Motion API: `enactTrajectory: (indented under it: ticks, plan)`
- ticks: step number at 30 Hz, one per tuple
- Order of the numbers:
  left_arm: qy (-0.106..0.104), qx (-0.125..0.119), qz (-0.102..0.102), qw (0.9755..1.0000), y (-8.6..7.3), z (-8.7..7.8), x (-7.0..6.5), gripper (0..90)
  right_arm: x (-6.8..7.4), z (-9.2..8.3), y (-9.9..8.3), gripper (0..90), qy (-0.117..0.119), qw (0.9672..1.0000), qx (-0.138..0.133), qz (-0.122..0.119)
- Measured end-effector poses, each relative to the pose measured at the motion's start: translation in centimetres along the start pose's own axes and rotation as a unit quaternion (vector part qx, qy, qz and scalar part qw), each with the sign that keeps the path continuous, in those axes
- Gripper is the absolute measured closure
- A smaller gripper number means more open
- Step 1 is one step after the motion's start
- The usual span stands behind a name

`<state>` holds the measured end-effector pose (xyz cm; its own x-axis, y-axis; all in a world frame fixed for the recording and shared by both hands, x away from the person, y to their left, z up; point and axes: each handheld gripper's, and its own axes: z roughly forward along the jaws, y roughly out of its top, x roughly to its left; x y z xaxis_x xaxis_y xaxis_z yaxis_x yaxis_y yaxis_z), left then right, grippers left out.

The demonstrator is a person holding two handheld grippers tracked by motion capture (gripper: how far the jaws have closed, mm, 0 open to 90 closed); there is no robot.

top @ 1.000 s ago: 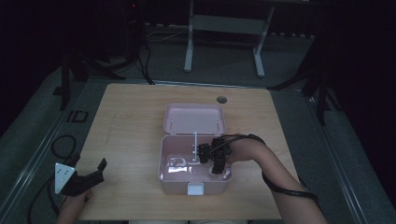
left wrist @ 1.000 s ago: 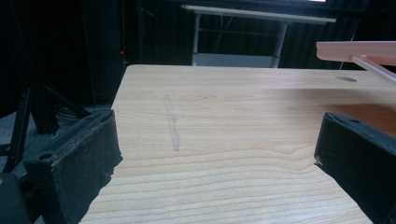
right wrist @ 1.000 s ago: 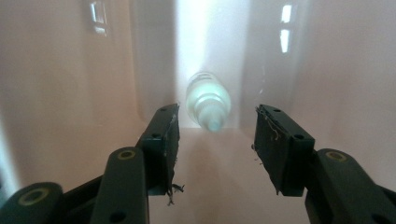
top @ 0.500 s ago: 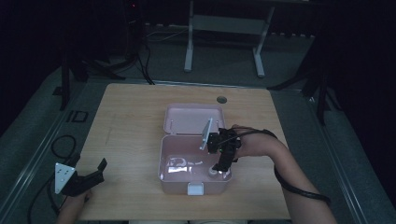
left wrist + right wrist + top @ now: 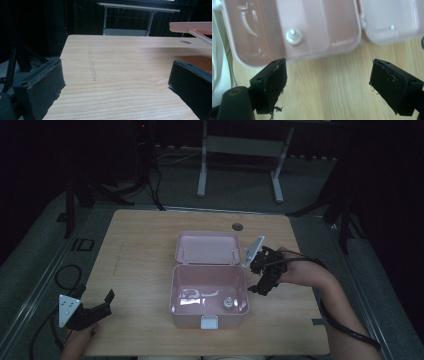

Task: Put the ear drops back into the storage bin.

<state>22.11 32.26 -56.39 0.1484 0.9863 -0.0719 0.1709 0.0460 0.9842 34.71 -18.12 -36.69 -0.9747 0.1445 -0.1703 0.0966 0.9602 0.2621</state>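
A pink plastic box [image 5: 173, 287] stands open mid-table, its lid [image 5: 207, 248] laid back flat behind it. A small white round-topped item [image 5: 228, 303] sits in the box's front right part, and the right gripper view looks down on that item [image 5: 294, 36] and the box wall [image 5: 337, 22]. My right gripper [image 5: 263, 279] hovers just right of the box, jaws wide apart and holding nothing [image 5: 328, 72]. My left gripper [image 5: 95, 309] rests open near the table's front left corner, aimed across bare wood [image 5: 115, 77]. The lid's edge [image 5: 190, 26] shows at the upper right of the left gripper view.
The wooden table [image 5: 140, 250] has a round cable hole [image 5: 237, 226] behind the lid. A metal stand [image 5: 240, 150] is on the floor beyond the far edge. Cables [image 5: 65, 275] lie on the floor at the left.
My right gripper has come up out of the box and moved to its right side, now empty. The left gripper has stayed put.
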Motion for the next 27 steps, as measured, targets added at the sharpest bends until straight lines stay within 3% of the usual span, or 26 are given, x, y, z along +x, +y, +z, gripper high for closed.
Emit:
enactTrajectory:
  ticks: [7, 9, 15, 20, 25, 27]
  plan:
    - [0.001, 0.002, 0.000, 1.0000, 0.0, 0.0, 0.0, 0.4, -0.5, 0.5, -2.9, 14.4, -0.017, 0.9991, -0.009, 0.037]
    - [0.001, 0.002, 0.000, 1.0000, 0.0, 0.0, 0.0, 0.4, -0.7, 1.0, -3.7, 14.6, -0.030, 0.9983, -0.019, 0.047]
    - [0.001, 0.002, -0.001, 1.0000, 0.0, 0.0, 0.0, 0.4, -0.8, 3.2, -5.8, 14.7, -0.033, 0.9965, -0.032, 0.070]
    - [0.001, 0.001, 0.000, 1.0000, 0.0, 0.0, 0.0, 0.4, -0.7, 5.3, -7.8, 14.7, -0.033, 0.9906, -0.076, 0.108]
    - [0.001, 0.003, -0.001, 1.0000, 0.0, 0.0, 0.0, 0.4, -0.2, 7.2, -9.9, 14.7, -0.039, 0.9860, -0.088, 0.136]
    - [0.002, 0.003, 0.000, 1.0000, 0.0, 0.0, 0.0, 0.4, 0.0, 7.9, -10.6, 14.5, -0.031, 0.9836, -0.096, 0.150]
